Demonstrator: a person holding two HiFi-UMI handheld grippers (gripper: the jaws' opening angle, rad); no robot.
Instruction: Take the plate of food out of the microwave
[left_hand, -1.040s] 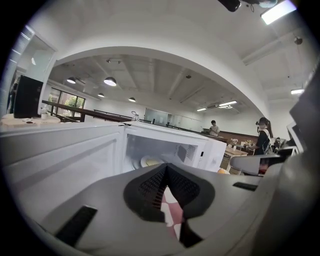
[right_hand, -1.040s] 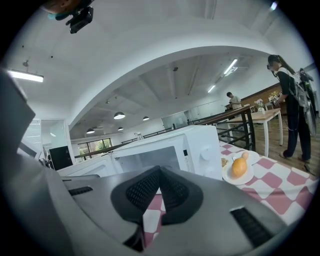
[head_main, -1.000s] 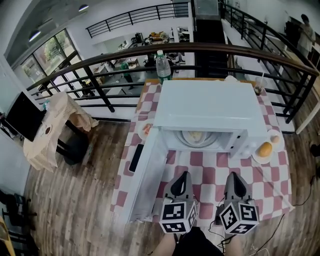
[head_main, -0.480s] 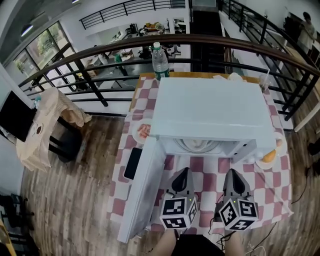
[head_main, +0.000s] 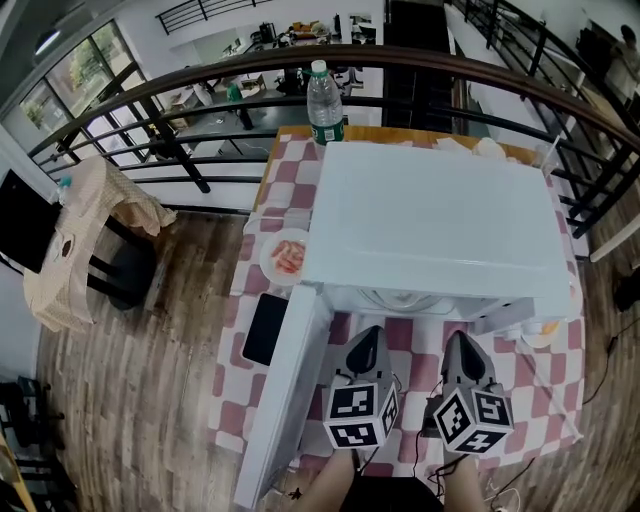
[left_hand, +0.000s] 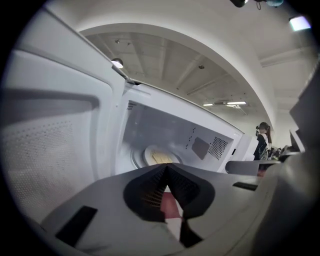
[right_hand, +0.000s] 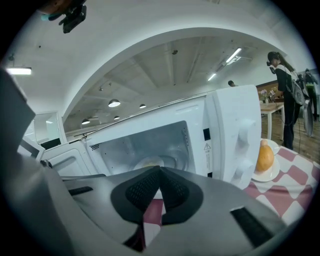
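Two hand-held grippers, both closed and empty, with the plate not yet touched. Head view: left hand-held gripper and right hand-held gripper sit side by side just in front of the microwave, tips aimed at the open cavity. Its door is swung out to the left over the checked worktop, and the microwave's top hides nearly all of the cavity from here. Off to the left are a side plate with reddish food and a dark flat slab; a water bottle stands behind. Left gripper view: jaws meet at the tips with nothing between them. The plate of food sits on the turntable mid-cavity, apart from the tips, with the door's inner face filling the left side. Right gripper view: jaws together too, nothing held. The same plate is visible beyond the tips; the control panel is on the right, and a saucer with something round and orange is just beside the microwave. My read: this is the approach step, with the cavity open and the reach-in not started. Next move calls for opening the jaws before entering, going in low and level, taking the rim on opposite sides, lifting just clear of the turntable and drawing straight out without tipping. Mind the door edge on the left and the cavity frame on the way out
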